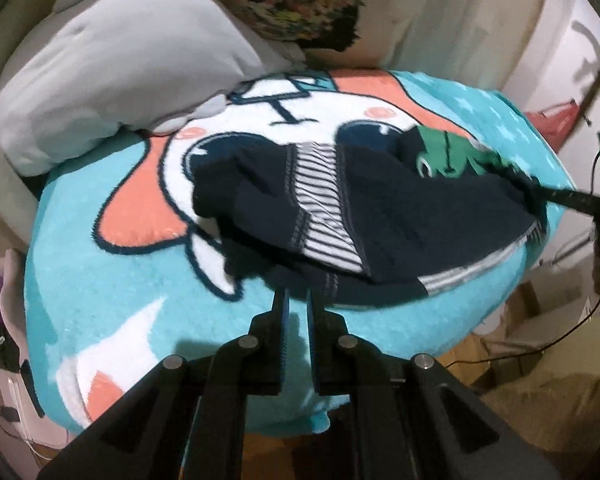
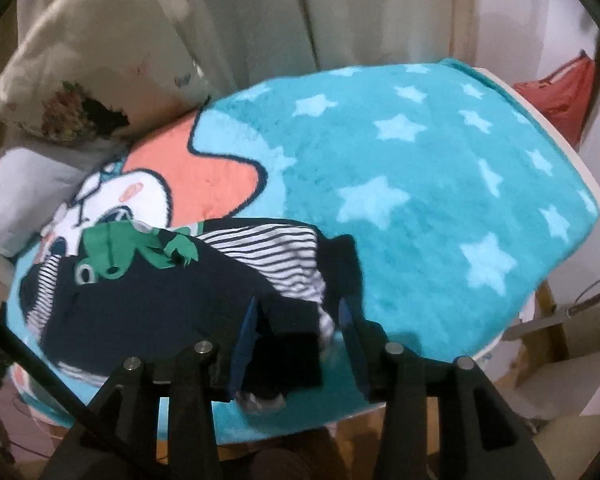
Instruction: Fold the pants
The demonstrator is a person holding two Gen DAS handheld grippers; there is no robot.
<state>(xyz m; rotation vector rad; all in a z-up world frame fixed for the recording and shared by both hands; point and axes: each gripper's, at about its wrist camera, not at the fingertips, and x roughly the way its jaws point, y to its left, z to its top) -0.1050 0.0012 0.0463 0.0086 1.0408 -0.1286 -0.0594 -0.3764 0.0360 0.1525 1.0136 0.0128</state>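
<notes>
The turquoise star blanket (image 2: pixel 440 184) covers the bed and serves as the folding surface. The pants (image 1: pixel 380 216), navy with striped panels and a green frog patch, lie bunched at its centre. The right tongs (image 2: pixel 300 320) stand part open around a fabric edge. The left tongs (image 1: pixel 298 300) are narrow, at the near hem, apparently empty.

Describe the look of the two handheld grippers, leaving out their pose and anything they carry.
Both are matte black, built from angular linkage bars joined by round silver pins. The left gripper has narrow flat black fingers with blue inner faces. The right gripper has blue pads inside its fingers. No hands or sleeves are clearly visible.
</notes>
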